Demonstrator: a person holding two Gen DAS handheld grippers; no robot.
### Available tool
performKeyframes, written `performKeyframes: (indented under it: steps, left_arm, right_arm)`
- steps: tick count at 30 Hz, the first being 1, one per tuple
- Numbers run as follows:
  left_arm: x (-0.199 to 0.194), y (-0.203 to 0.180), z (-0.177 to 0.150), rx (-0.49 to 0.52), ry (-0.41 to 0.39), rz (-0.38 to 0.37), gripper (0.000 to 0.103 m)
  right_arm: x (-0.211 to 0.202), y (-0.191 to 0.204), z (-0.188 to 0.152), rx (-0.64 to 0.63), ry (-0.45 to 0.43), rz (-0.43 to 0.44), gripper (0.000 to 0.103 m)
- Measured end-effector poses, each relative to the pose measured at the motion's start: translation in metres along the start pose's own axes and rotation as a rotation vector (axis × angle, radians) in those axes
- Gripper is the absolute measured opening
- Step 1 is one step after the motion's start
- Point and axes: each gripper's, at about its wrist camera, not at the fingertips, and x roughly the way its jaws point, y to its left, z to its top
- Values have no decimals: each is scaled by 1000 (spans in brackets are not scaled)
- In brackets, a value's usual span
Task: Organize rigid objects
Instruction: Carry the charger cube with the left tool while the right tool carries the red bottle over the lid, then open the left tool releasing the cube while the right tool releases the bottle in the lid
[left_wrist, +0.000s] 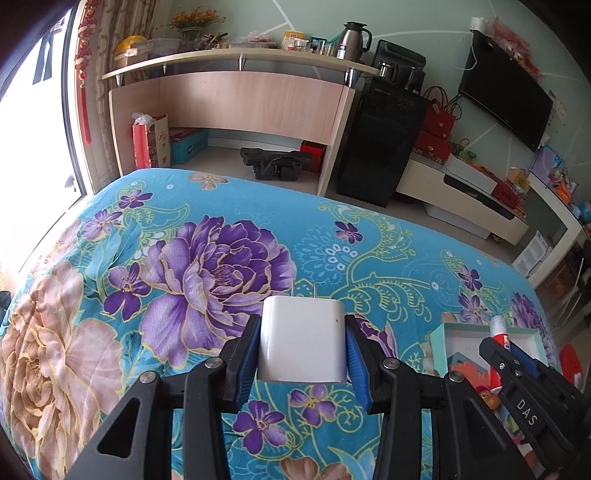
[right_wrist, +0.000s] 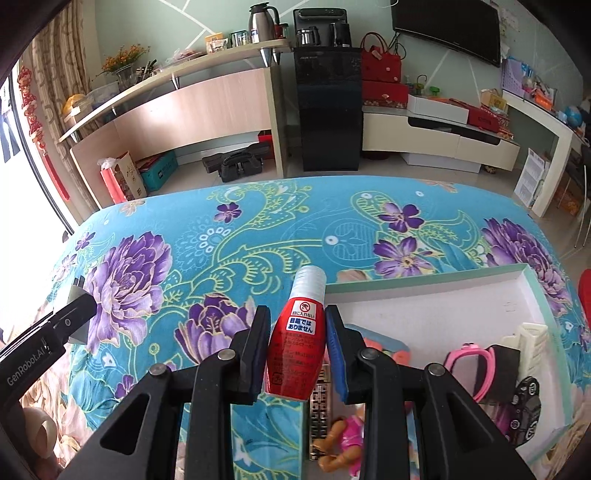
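Left tool (left_wrist: 301, 354) pinching white plastic plug-in charger (left_wrist: 301, 338), right tool (right_wrist: 297, 350) pinching red glossy white-capped bottle (right_wrist: 297, 350), both aloft over floral bedspread (left_wrist: 229, 258) beside mint-rimmed cardboard tray (right_wrist: 532, 295); likely slipping from tapered bottle's slick sides.

Box (right_wrist: 424, 288) lies at the bedspread's (right_wrist: 258, 221) right side; doll (right_wrist: 347, 439), watch (right_wrist: 476, 365) and toy car (right_wrist: 526, 402) inside it.
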Motion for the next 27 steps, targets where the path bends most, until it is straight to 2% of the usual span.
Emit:
performKeyframes:
  steps: [10, 18, 27]
  left_arm:
    - [-1, -82, -13, 160, 29, -125, 46]
    - [1, -146, -35, 299, 49, -230, 46]
    - [22, -181, -50, 340, 96, -271, 46]
  right_arm:
    - [-20, -71, -4, 113, 23, -101, 31]
    - [-32, -115, -13, 190, 33, -135, 31]
    - [-36, -148, -19, 243, 43, -148, 31]
